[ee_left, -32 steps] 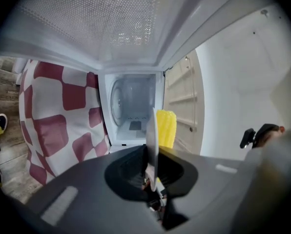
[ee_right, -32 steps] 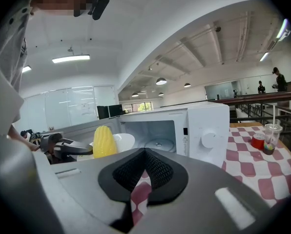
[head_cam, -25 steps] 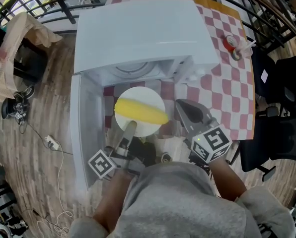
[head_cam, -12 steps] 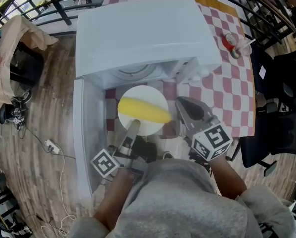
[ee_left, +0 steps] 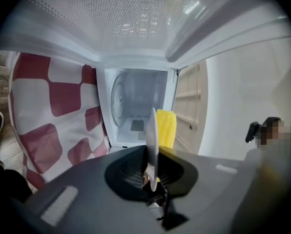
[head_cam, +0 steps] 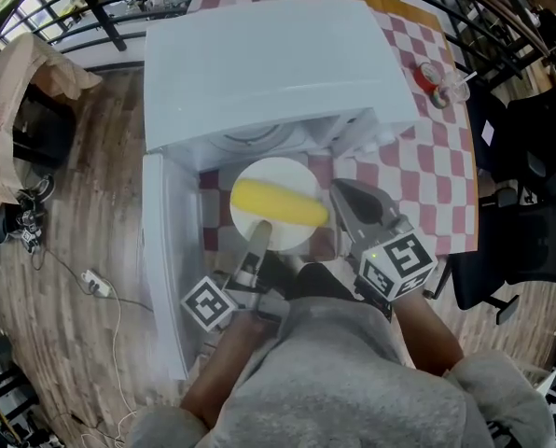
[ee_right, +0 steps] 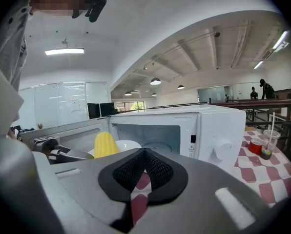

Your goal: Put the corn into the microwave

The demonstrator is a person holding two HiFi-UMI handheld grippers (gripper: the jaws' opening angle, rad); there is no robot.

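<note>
Red-and-white checked cloth covers the bench (head_cam: 427, 175), where a boxy white microwave (head_cam: 269, 63) stands with its door (head_cam: 166, 259) swung wide to take food. The left tool (head_cam: 259, 236) pinches the rim of a round white plate (head_cam: 273, 174) just before the microwave's mouth, apparently holding it flat so the yellow corn cob (head_cam: 280, 203) lying on it won't roll. The right tool (head_cam: 345, 197), pressed together and empty, waits before the microwave's control side. Against a second ago, plate and cob look a shade nearer the microwave, and both tools' states are unchanged.
</note>
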